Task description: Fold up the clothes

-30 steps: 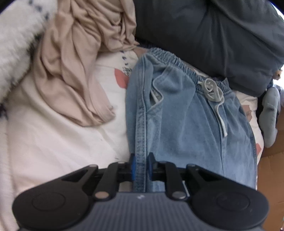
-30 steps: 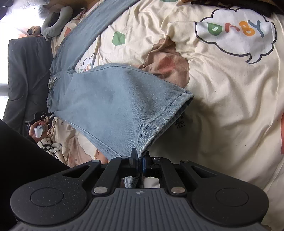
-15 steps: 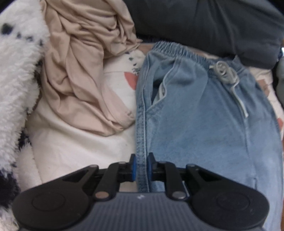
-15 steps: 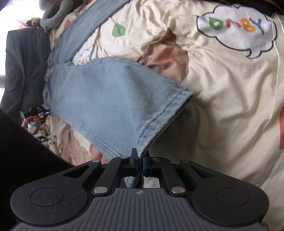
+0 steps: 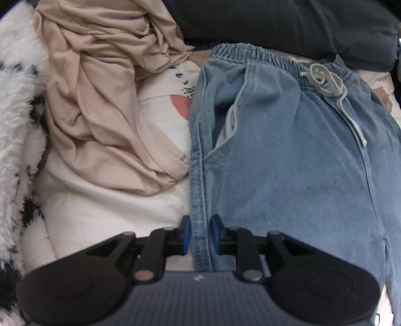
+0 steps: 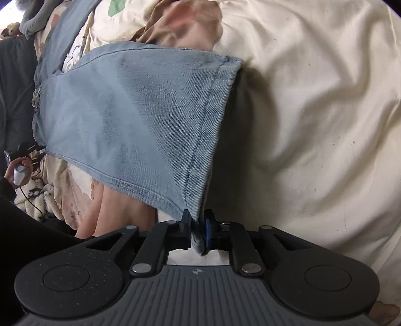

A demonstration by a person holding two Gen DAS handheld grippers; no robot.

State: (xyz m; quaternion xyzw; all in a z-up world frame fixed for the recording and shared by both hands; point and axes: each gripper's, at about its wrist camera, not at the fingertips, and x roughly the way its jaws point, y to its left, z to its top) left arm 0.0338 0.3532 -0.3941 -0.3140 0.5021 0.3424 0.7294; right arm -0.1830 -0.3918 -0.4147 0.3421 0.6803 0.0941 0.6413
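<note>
So the denim jeans [image 5: 288,155] are lying spread out on the cream cartoon-print duvet [image 6: 313,112], waistband up against the dark grey pillow [image 5: 288,22] at the far edge of the bed, with the grey drawstring [image 5: 328,82] showing on top. One leg is running off along the far side of the duvet, and the other is folded over toward the near side.

The left gripper [image 5: 200,234] is straddling the jeans' outer side seam below the pocket. Its jaws have just been opening, and now there's a visible sliver of gap on each side of the seam, so the denim is sitting between the blue pads without being pinched. My guess is it's letting go because that side is already lying where it should.

The right gripper [image 6: 198,232] is down at the hem corner of the folded-over leg. Its jaws have just been opening too, but only a crack. The hem is bunched between the pads, and I honestly can't tell if it's being squeezed or just slipping out.

The crumpled beige garment [image 5: 105,95] and the fluffy black-and-white spotted throw [image 5: 17,105] are waiting near the left edge of the bed, probably next in the queue.
</note>
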